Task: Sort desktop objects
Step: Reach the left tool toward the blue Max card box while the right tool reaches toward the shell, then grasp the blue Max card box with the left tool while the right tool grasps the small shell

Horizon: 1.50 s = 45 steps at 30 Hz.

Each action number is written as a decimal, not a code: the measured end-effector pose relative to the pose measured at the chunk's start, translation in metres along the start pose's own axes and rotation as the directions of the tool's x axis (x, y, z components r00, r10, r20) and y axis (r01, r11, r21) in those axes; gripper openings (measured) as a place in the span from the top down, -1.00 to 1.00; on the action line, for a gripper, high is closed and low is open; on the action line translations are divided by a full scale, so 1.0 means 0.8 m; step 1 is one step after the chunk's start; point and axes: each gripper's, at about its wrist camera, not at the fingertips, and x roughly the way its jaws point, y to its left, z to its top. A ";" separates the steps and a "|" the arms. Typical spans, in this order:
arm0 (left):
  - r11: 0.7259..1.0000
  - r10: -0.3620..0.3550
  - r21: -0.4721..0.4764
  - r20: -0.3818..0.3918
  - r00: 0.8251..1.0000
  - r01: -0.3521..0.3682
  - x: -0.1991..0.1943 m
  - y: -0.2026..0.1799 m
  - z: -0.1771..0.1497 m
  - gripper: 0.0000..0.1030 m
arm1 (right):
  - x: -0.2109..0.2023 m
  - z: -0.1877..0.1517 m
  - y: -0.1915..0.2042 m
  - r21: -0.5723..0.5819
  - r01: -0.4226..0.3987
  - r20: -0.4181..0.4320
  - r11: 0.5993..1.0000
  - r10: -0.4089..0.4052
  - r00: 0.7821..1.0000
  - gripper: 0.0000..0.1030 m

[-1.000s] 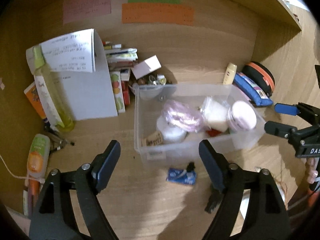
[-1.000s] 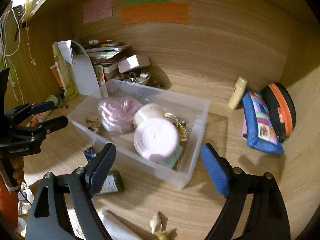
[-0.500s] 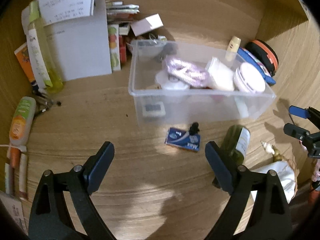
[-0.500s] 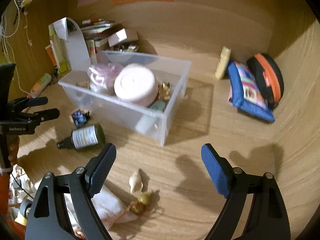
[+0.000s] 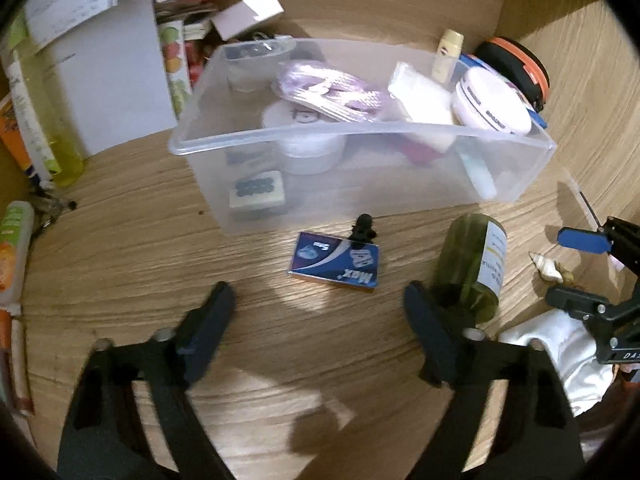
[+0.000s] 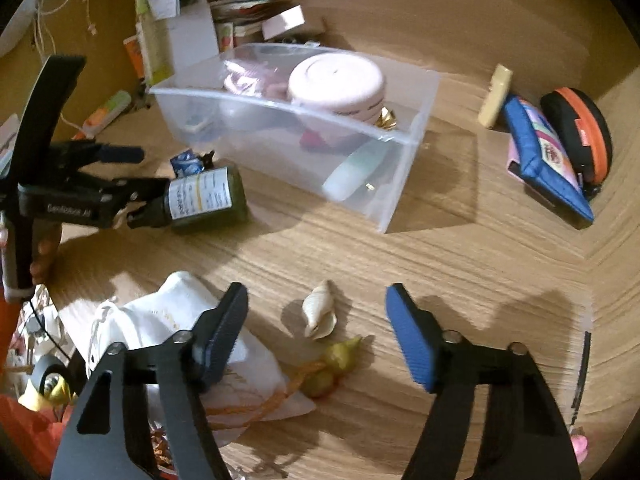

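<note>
Above seashell (image 6: 319,315), right claw (image 6: 316,324) gapes empty.

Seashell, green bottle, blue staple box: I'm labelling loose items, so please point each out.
seashell (image 6: 319,314), right wrist view, on its ribbed body.
green bottle (image 6: 206,198), right wrist view, on its white label.
blue staple box (image 5: 335,261), left wrist view, on its printed top.

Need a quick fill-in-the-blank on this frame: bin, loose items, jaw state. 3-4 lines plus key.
1. The pink round jar sits inside the clear ____.
2. The green bottle lies on its ____ on the desk.
3. The seashell lies ahead of the right gripper, whose jaws are ____.
4. The left gripper faces a small ____ box.

Missing words: bin; side; open; blue
</note>
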 end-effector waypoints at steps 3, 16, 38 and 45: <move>1.000 0.005 0.013 0.003 1.000 -0.005 0.003 -0.004 0.003 -0.38 | 0.002 -0.002 0.000 -0.007 -0.007 -0.003 1.000 0.007 1.000 -0.12; 0.997 0.069 0.044 0.027 0.997 -0.070 0.009 -0.009 0.011 0.04 | 0.013 -0.004 -0.002 -0.012 -0.055 -0.024 0.998 0.055 0.998 0.38; 0.998 0.068 -0.012 0.136 0.988 -0.067 -0.046 -0.004 0.002 0.05 | -0.023 0.015 -0.029 0.103 -0.110 0.083 0.989 0.102 0.991 0.68; 0.998 0.051 -0.030 0.183 0.982 -0.046 -0.068 -0.004 0.005 0.05 | -0.048 0.037 -0.029 0.085 -0.112 0.156 0.990 0.098 0.983 0.68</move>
